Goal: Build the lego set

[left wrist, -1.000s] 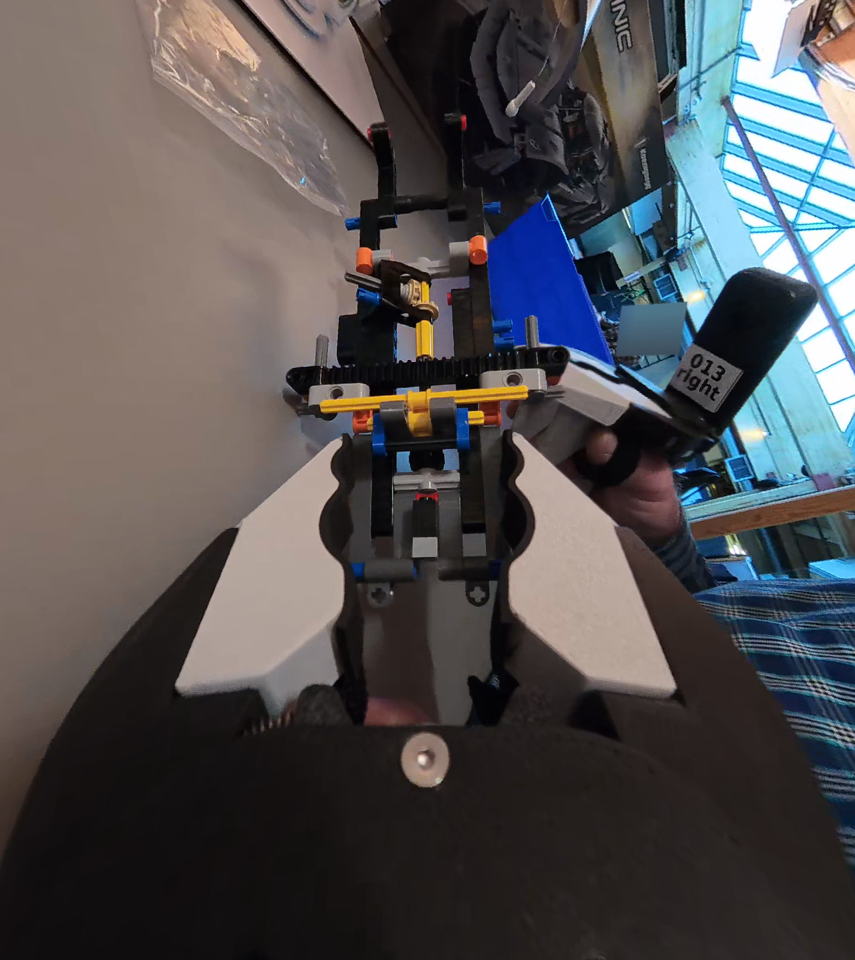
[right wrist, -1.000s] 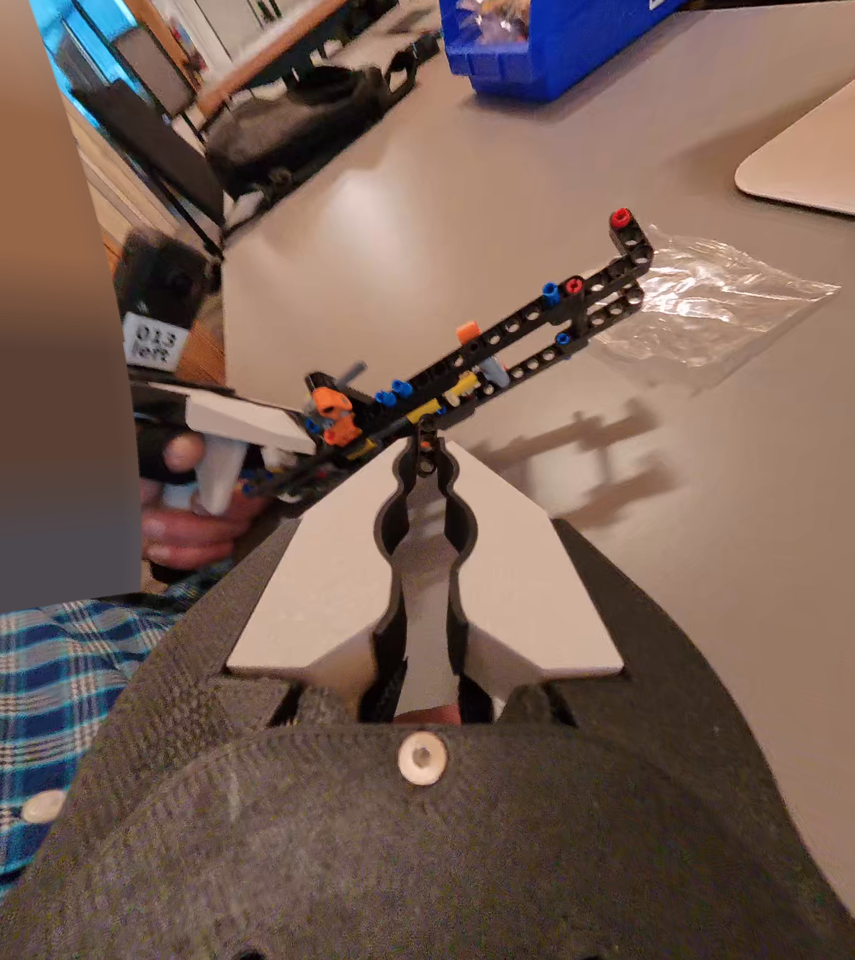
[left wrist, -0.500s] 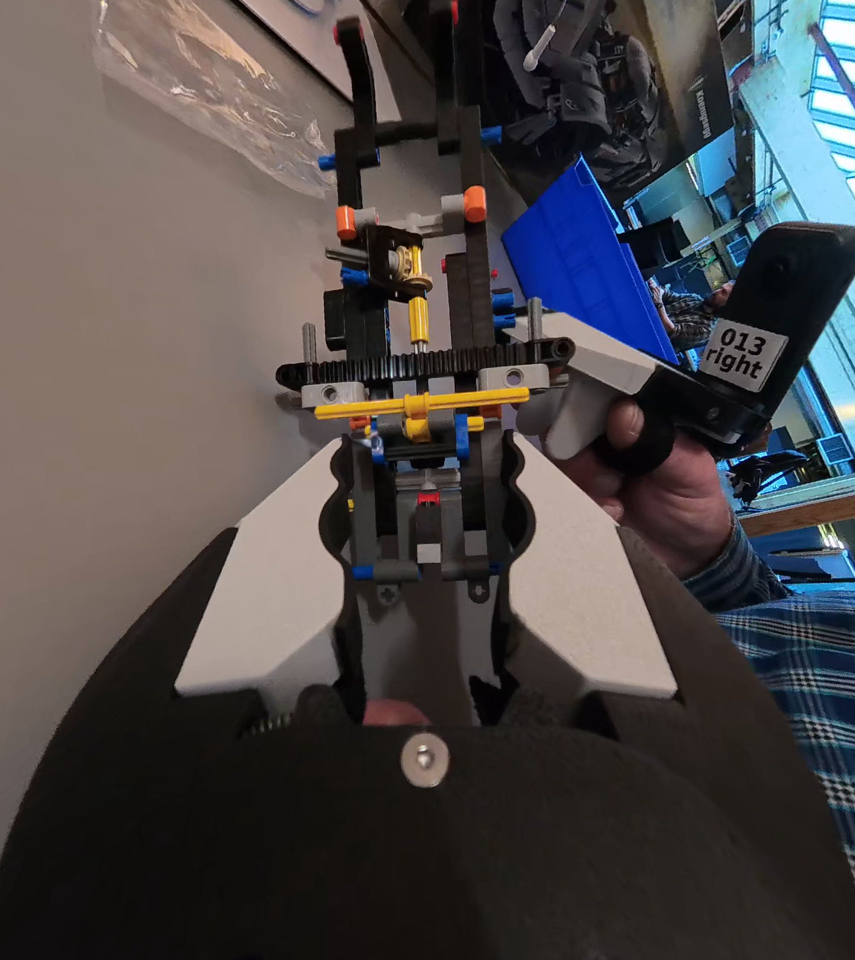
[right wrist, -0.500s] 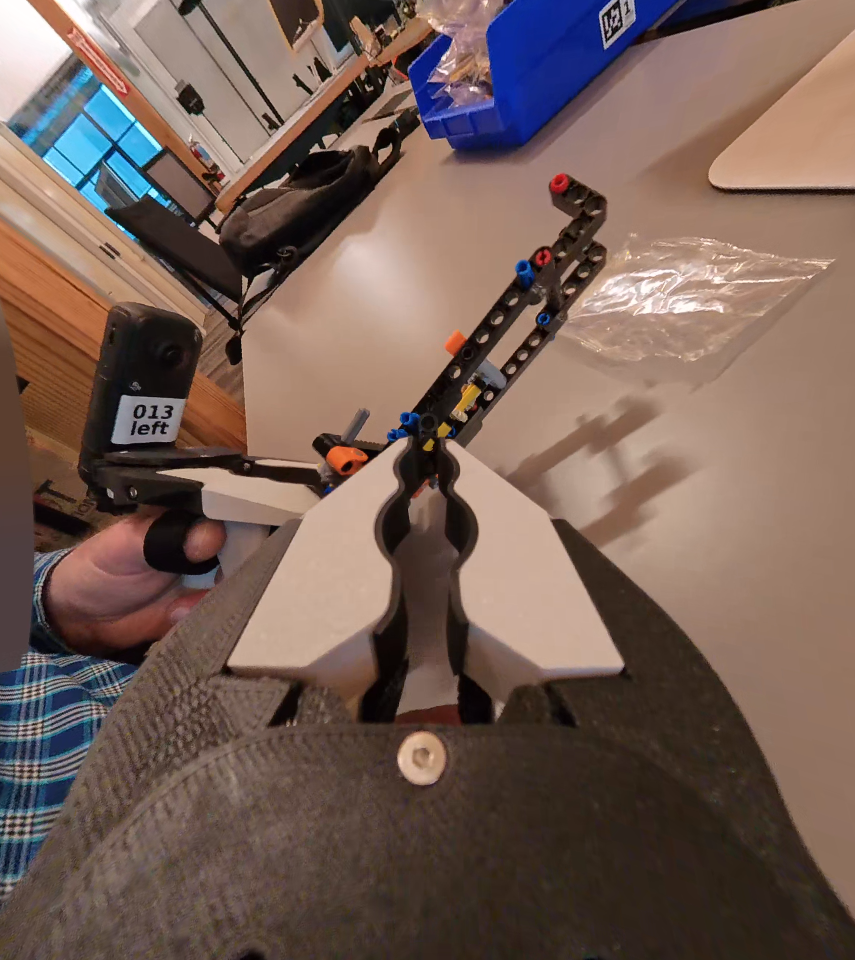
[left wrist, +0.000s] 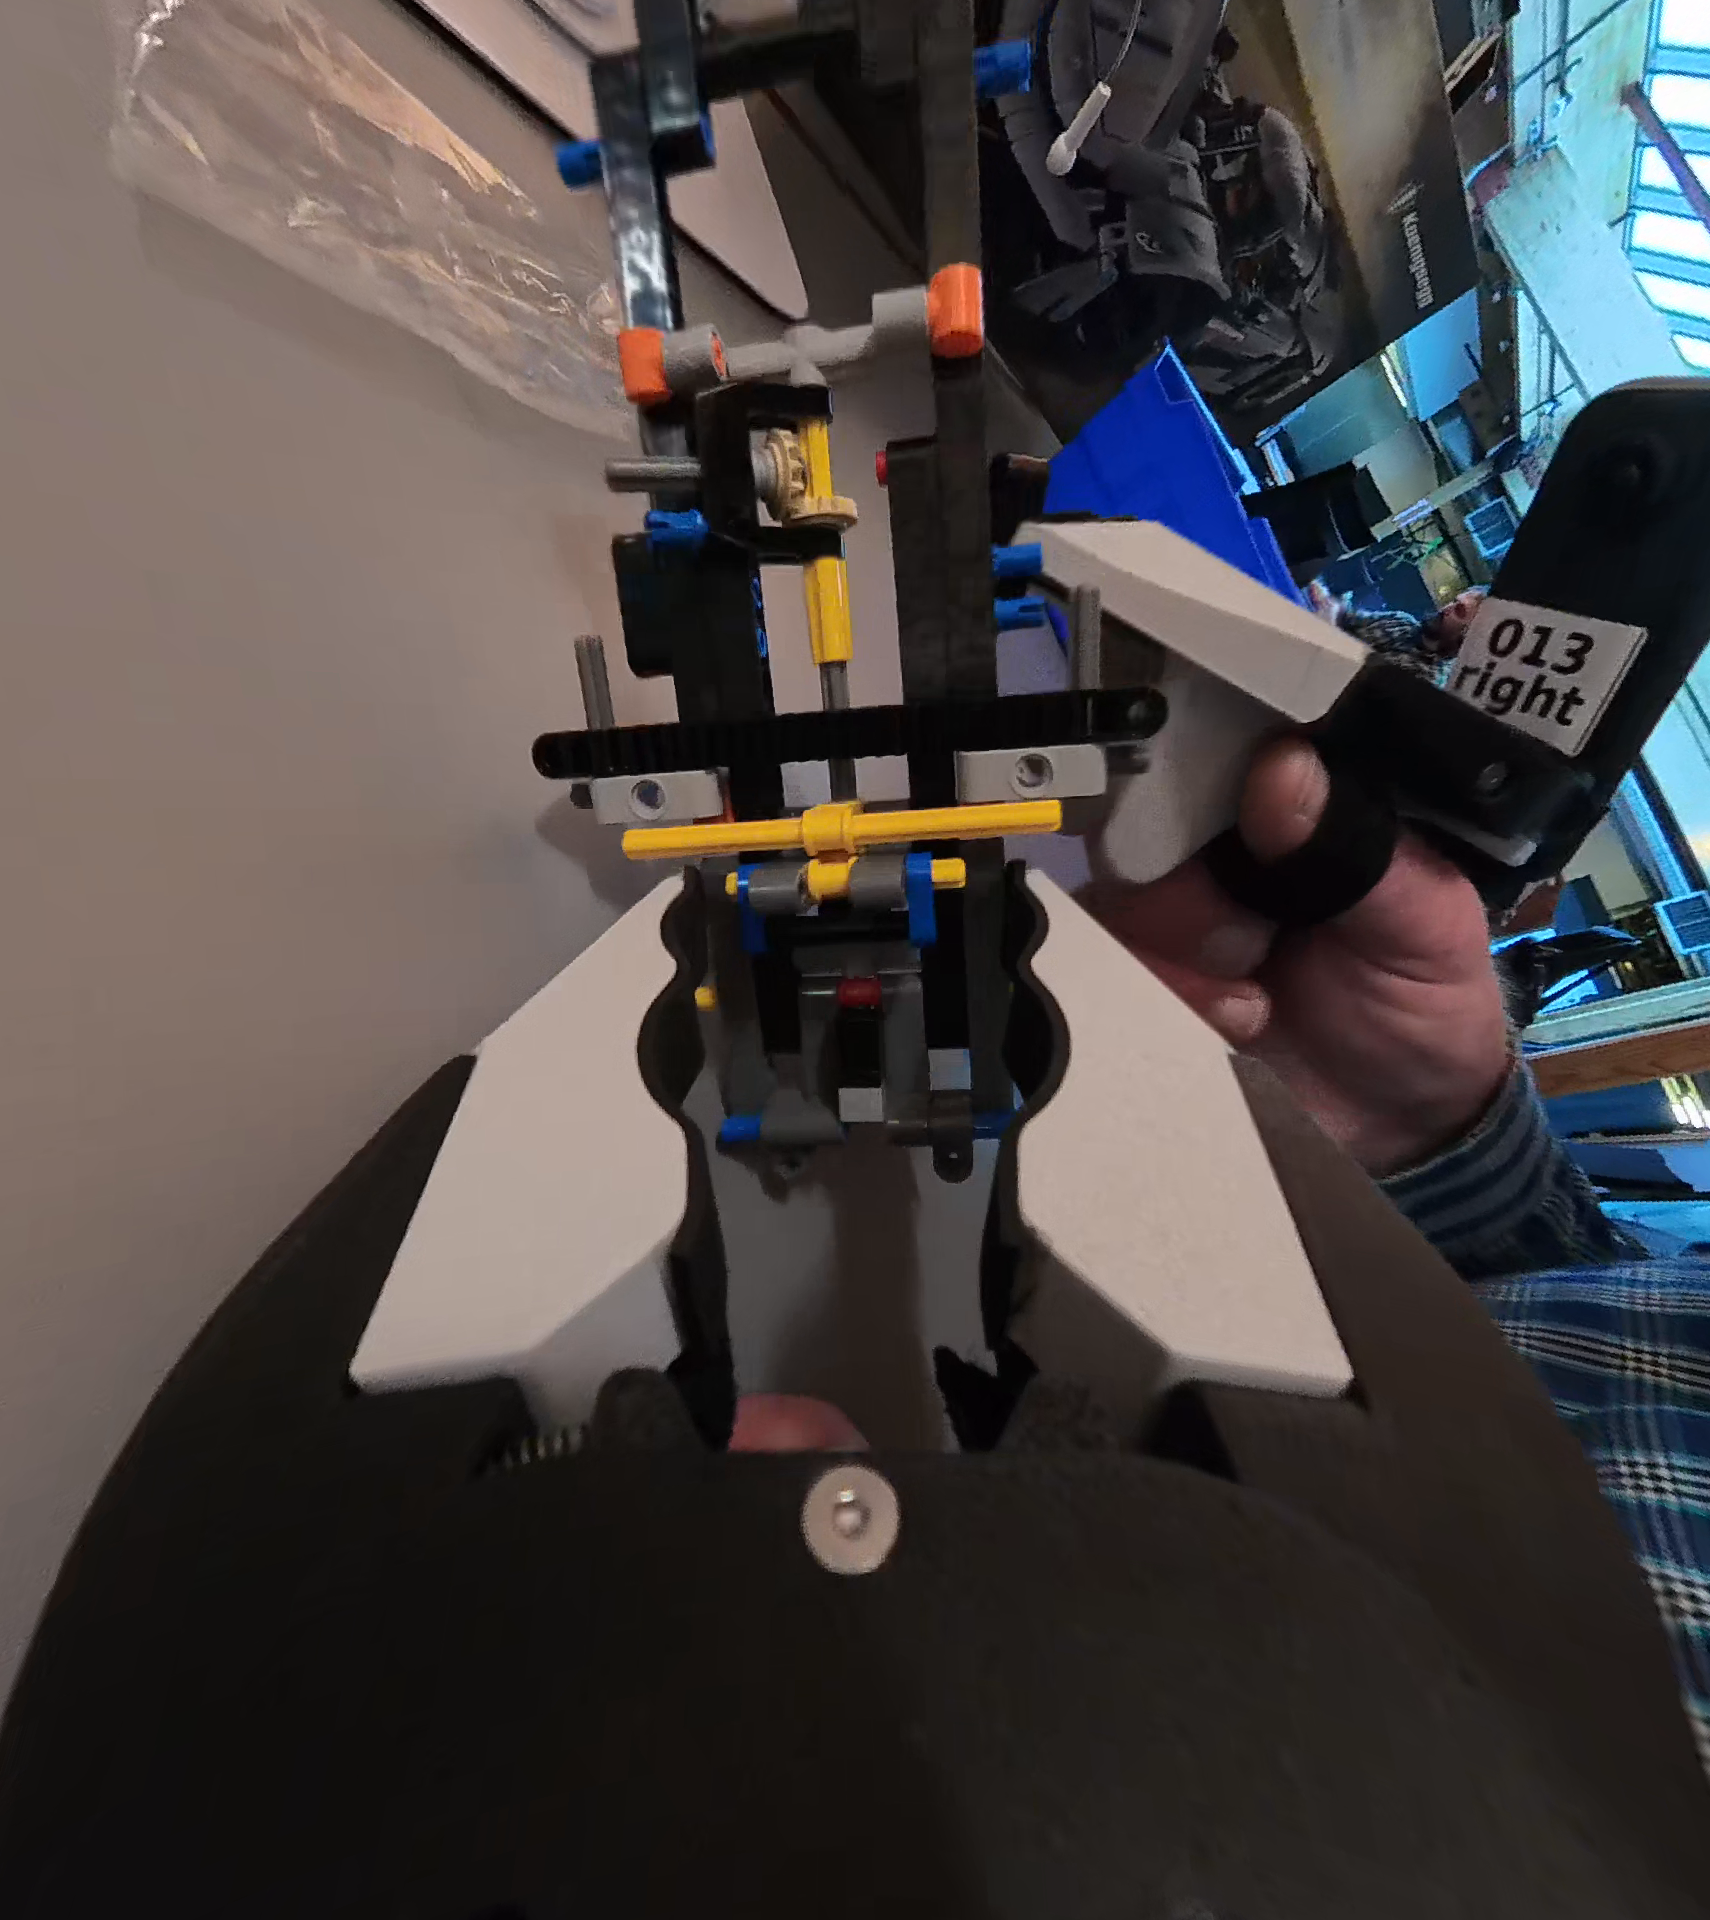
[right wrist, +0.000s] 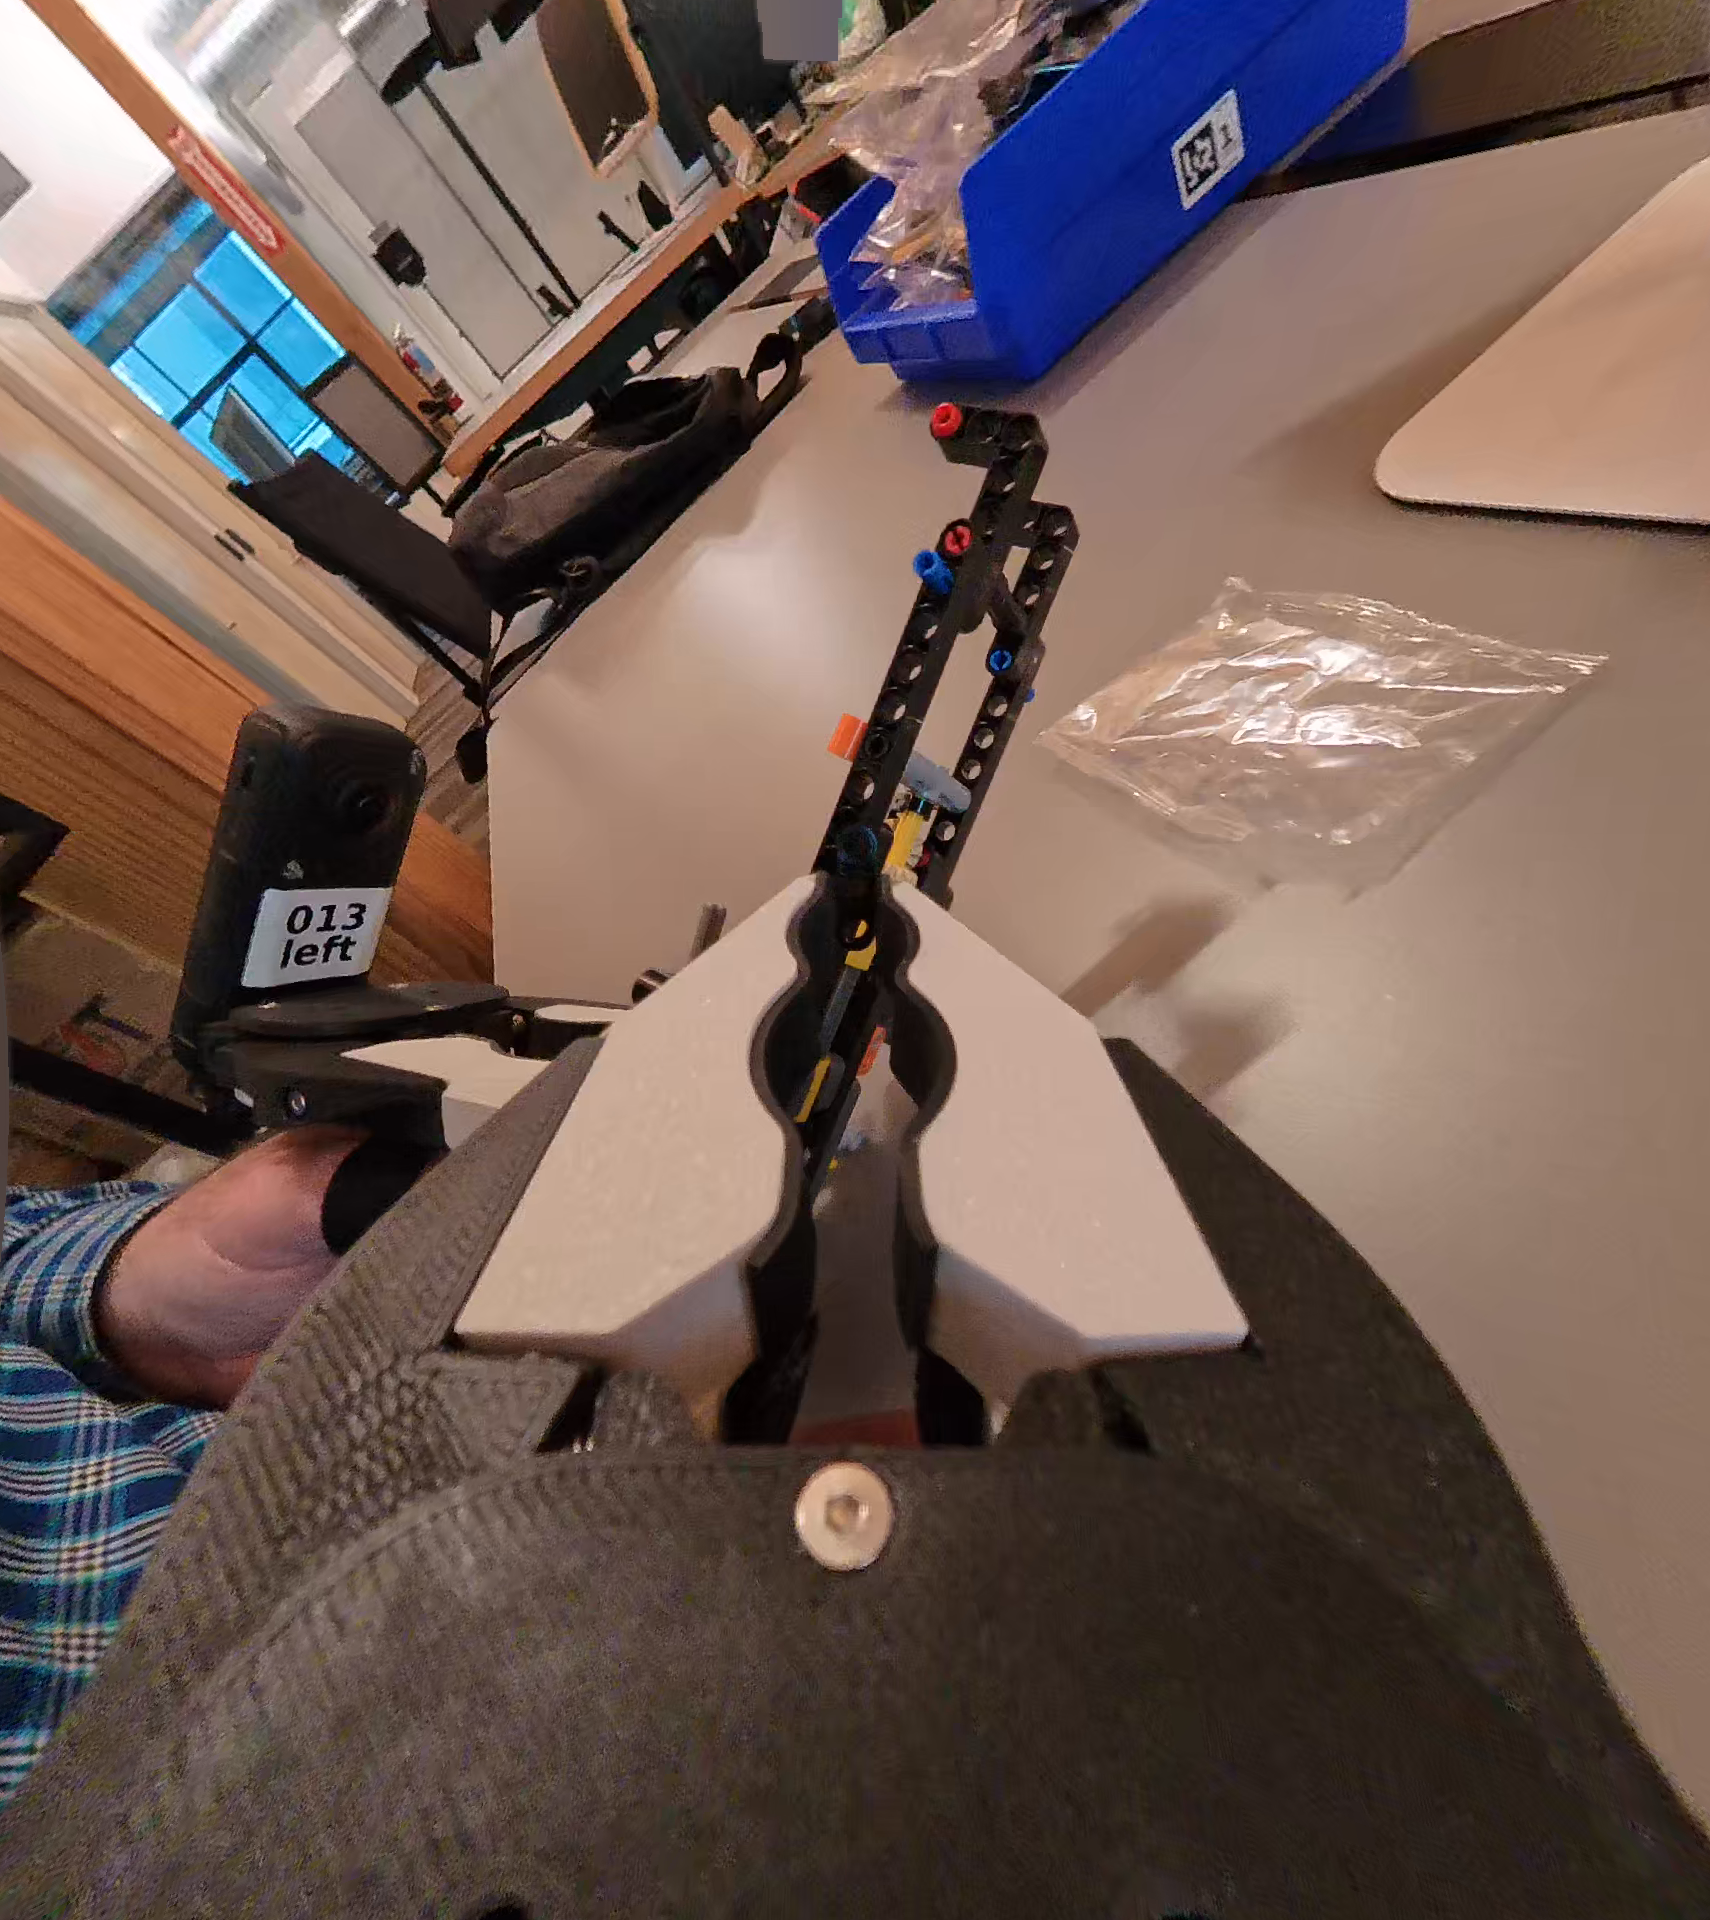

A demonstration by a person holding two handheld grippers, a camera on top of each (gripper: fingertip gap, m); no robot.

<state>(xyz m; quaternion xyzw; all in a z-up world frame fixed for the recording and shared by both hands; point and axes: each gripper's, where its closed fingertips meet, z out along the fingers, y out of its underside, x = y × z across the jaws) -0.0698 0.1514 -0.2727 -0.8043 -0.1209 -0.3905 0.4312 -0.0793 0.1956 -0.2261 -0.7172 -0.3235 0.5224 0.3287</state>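
Here the left tongs (left wrist: 846, 935) are clenched on the near end of the half-built lego model (left wrist: 830, 665), a long frame of black perforated plastic beams with yellow axles and blue and orange pins. The model is held in the air above the grey desk (right wrist: 1453, 1143), its far end pointing toward 12 o'clock in the left wrist view. That grip across the frame's two side beams probably serves to keep the whole thing rigid while the other side is worked on.

The right tongs (right wrist: 856, 914) come in from about 3 o'clock in the left wrist view and close on the model's right flank near the black toothed rack (left wrist: 846, 727) (exactly which piece they pinch is hidden). Their narrow gap in the right wrist view suggests they are grasping the frame's edge, likely to steady it or press a part home.

A crumpled clear plastic bag (right wrist: 1318, 717) lies on the desk at 2 o'clock in the right wrist view, and a blue plastic parts bin (right wrist: 1090, 197) sits beyond it.
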